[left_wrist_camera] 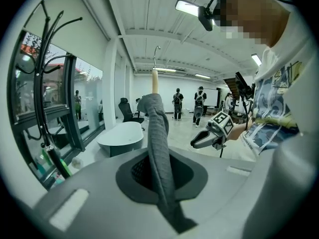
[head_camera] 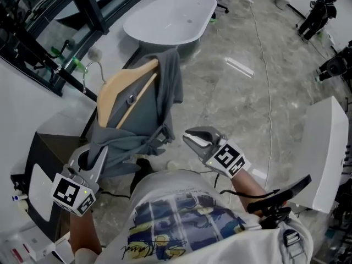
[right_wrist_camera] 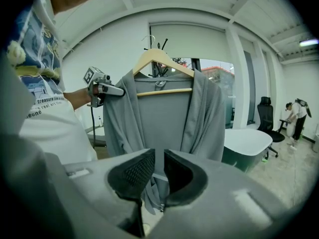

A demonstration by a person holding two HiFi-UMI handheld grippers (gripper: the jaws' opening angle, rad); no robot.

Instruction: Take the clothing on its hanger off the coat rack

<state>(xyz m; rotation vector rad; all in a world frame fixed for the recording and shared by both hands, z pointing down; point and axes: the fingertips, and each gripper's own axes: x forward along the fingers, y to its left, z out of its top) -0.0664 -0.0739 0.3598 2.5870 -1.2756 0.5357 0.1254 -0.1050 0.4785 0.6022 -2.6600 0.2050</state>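
The left gripper [left_wrist_camera: 162,183] is clamped on a twisted band of the grey garment [head_camera: 165,87], which rises straight up out of its jaws towards the wooden hanger [head_camera: 124,87]. The right gripper [right_wrist_camera: 158,176] holds nothing. Its jaws stand almost together with only a thin slit between them, and the garment hangs beyond them, facing it squarely.

The coming move turns on the hanger's hook [head_camera: 92,69] and the black coat rack [left_wrist_camera: 44,68]. In the left gripper view the rack stands off to the left of the garment, and the hook shows against the ceiling with no prong through it (in the right gripper view, though, the rack's prongs lie directly behind the hook, so contact there cannot be ruled out). The hanger therefore seems to be off the rack, or very nearly.

In the head view the hanger's long axis slants from near the left gripper up and away to the right, with the hook pointing left towards the rack. The left gripper carries the load from below. The right gripper is just to the right of the bunched lower cloth and is the free tool; it would need to open before it could steady the far shoulder
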